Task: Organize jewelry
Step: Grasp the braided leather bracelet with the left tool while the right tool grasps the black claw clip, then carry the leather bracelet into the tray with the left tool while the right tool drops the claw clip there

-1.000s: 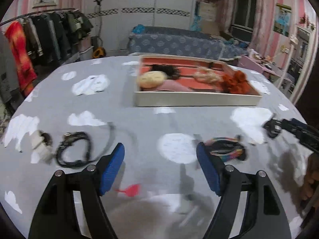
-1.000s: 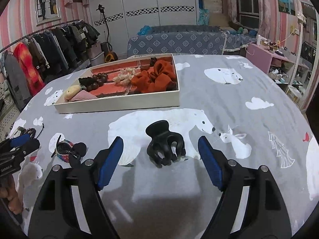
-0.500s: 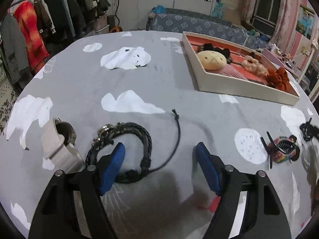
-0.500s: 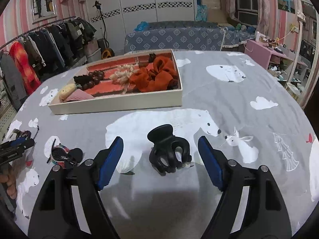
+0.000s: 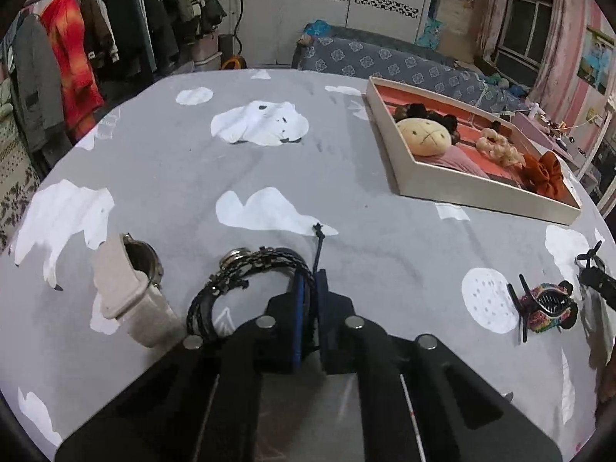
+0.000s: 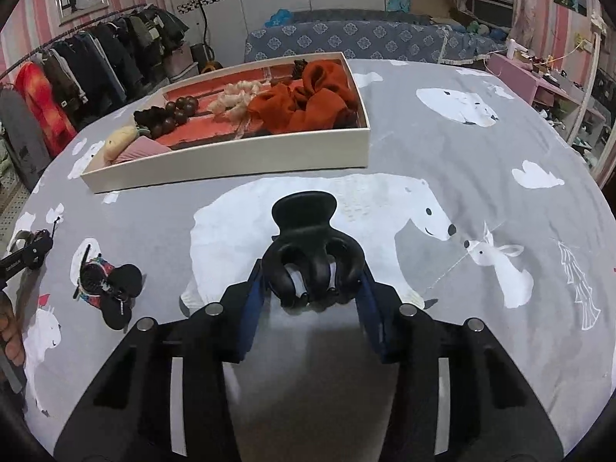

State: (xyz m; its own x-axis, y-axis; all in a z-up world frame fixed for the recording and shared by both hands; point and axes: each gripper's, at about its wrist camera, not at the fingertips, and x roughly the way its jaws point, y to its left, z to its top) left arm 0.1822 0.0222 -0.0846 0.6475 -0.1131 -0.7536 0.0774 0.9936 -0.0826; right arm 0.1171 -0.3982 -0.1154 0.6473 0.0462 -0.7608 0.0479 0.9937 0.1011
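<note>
Tilting steeply down toward the bench [image 5: 161, 177], the left tool [image 5: 309, 288] is pinching the right side of the black braided bracelet [image 5: 246, 273], its blue pads pressed nearly together on the cords after closing just now; the loop is lying ahead and to its left, and just left of that the beige-strapped watch [image 5: 127, 288] is resting on the cloth. The right tool [image 6: 312, 288] is angling down likewise, its jaws having just been closing, and its pads are pressing both flanks of the black claw clip [image 6: 308, 246], whose handle is pointing away from it. A multicoloured claw clip [image 6: 104, 285] is lying well to its left, and the cream tray [image 6: 238, 158] of hair accessories is sitting farther ahead
</note>
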